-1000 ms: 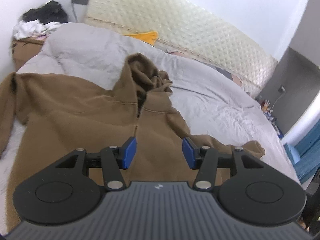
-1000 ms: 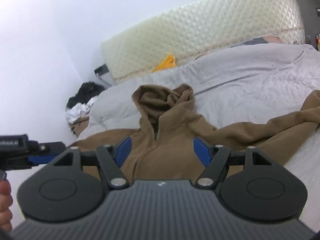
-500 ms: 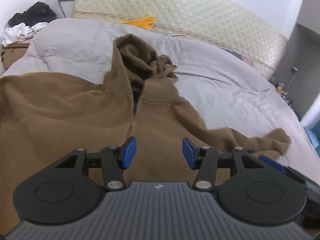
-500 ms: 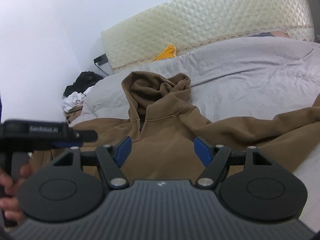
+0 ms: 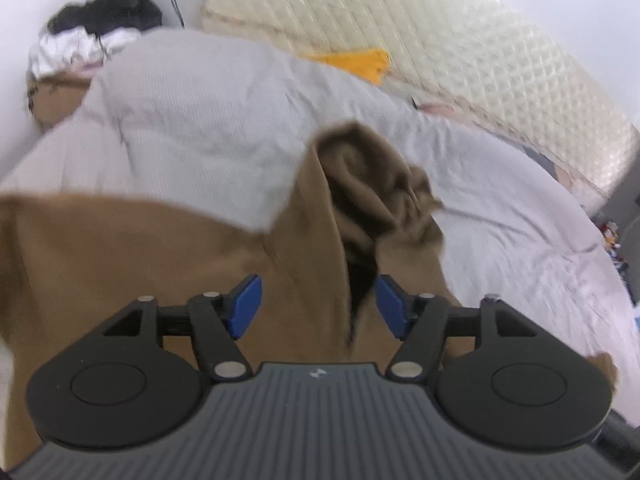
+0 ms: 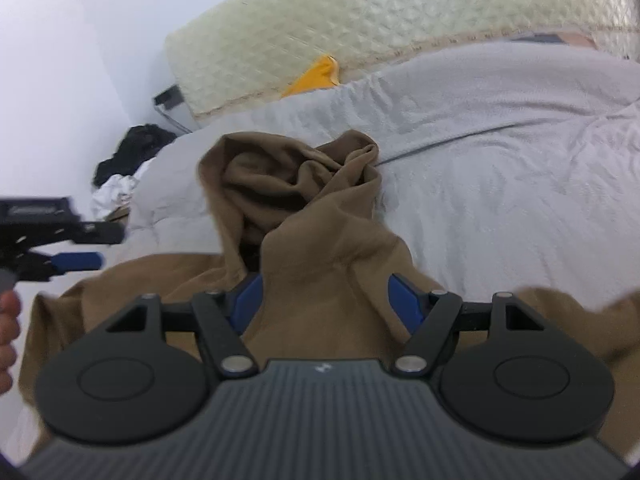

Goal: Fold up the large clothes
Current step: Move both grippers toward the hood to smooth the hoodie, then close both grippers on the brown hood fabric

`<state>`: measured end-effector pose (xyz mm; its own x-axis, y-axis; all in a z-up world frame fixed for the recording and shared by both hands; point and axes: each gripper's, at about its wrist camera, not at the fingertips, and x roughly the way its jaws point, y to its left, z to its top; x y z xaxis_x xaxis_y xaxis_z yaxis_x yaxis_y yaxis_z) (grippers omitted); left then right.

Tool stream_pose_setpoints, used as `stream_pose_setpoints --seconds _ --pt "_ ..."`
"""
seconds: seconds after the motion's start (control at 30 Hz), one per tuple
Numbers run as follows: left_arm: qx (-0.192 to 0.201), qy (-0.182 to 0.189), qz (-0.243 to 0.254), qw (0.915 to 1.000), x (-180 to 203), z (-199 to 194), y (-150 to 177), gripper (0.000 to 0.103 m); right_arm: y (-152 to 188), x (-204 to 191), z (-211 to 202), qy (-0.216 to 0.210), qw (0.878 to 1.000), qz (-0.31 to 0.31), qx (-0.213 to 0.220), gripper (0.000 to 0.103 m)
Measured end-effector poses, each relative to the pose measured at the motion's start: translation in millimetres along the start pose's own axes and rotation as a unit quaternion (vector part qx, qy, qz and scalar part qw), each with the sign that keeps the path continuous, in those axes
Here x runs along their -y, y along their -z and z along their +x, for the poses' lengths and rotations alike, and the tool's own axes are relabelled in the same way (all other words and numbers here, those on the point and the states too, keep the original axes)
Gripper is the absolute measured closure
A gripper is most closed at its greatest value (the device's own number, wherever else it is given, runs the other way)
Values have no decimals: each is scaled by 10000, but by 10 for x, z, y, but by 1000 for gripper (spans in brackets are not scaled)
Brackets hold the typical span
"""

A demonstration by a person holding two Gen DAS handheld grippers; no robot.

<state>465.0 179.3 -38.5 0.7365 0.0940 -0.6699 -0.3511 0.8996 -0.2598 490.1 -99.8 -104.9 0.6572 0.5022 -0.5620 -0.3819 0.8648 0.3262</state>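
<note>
**Q:** Looking at both wrist views, what's the biggest thing ahead of the tongs, and where's the garment?

**A:** Biggest is the grey duvet (image 5: 192,120) stretching ahead of both tongs; past it the quilted cream mattress (image 6: 360,28) leans on the wall, far end. The brown hoodie (image 5: 140,260) lies flat on the duvet right under and ahead of the fingers; its crumpled hood (image 6: 292,184) sits just beyond the tips.

**Q:** And the tongs themselves?

**A:** Left gripper (image 5: 316,306) is spread wide, nothing between the blue pads, hovering over the neck opening; right gripper (image 6: 324,306) is also spread, with a hump of hoodie fabric by the collar between its pads, not pinched. Smaller stuff: a black-and-white clothes pile (image 5: 96,32) far ahead-left; a yellow cloth (image 6: 316,78) by the mattress.
</note>
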Motion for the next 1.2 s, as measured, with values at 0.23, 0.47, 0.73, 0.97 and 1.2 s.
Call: stream_pose_setpoints --seconds 0.23,0.47,0.73,0.97,1.2 --pt "29 187 -130 9997 -253 870 -497 29 -468 154 995 194 9983 536 -149 31" --pt "178 568 -105 9982 -169 1880 -932 29 -916 341 1939 359 9958 835 -138 31" --pt "289 436 235 9984 28 2698 -1234 39 -1242 515 2834 850 9914 965 -238 35" --pt "8 304 459 9985 76 2893 -1256 77 -1295 469 3090 555 9912 934 -753 74" --pt "395 179 82 9990 179 2419 -1576 83 -1763 179 2537 593 9956 708 132 78"
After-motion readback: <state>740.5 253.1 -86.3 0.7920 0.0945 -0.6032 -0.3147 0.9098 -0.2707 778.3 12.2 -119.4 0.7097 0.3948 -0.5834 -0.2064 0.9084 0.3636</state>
